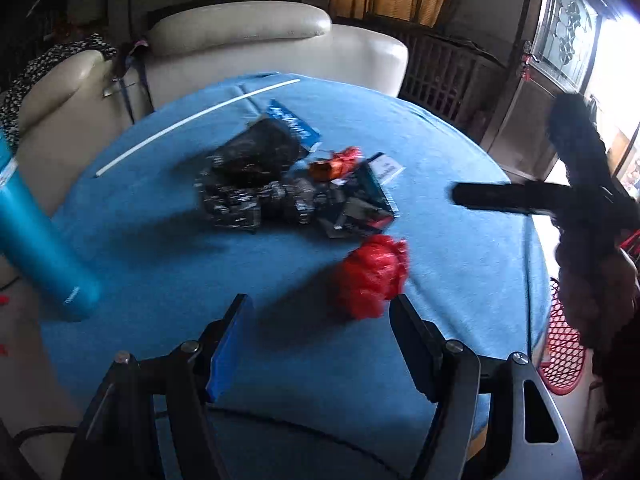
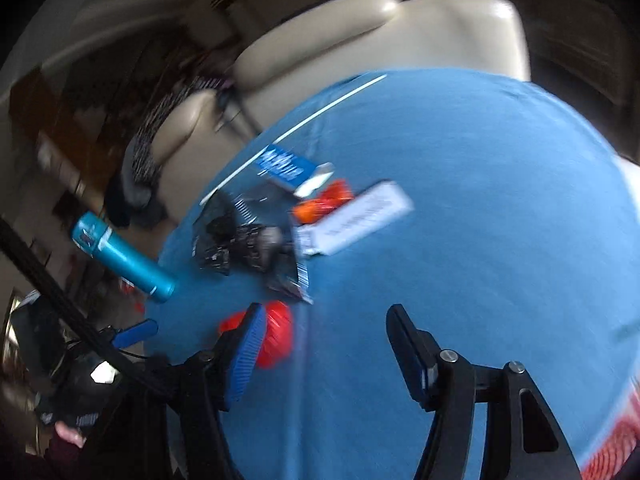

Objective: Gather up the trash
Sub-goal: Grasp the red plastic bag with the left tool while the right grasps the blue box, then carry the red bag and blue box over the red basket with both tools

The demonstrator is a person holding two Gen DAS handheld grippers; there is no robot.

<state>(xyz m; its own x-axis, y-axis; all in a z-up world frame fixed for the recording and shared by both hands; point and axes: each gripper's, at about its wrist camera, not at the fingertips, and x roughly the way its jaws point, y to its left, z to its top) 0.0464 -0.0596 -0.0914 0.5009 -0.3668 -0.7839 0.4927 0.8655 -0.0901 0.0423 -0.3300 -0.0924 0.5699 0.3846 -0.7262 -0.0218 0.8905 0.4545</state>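
A heap of dark and blue wrappers (image 1: 280, 184) with an orange one (image 1: 332, 166) lies mid-table on the blue cloth (image 1: 160, 264). A crumpled red plastic bag (image 1: 370, 276) sits nearer, just beyond my left gripper (image 1: 320, 300), which is open with nothing between its fingers. In the right wrist view my right gripper (image 2: 325, 309) is open and empty above bare cloth; the red bag (image 2: 280, 336) shows beside and partly behind its left finger. The wrapper heap (image 2: 260, 236) and a white labelled packet (image 2: 360, 216) lie further off.
A teal bottle (image 1: 40, 232) stands at the table's left edge. A thin white stick (image 1: 192, 124) lies across the far cloth. A cream sofa (image 1: 240, 32) is behind the table. A red mesh seat (image 1: 560, 344) is at the right. A dark sleeve (image 1: 580, 184) reaches in from the right.
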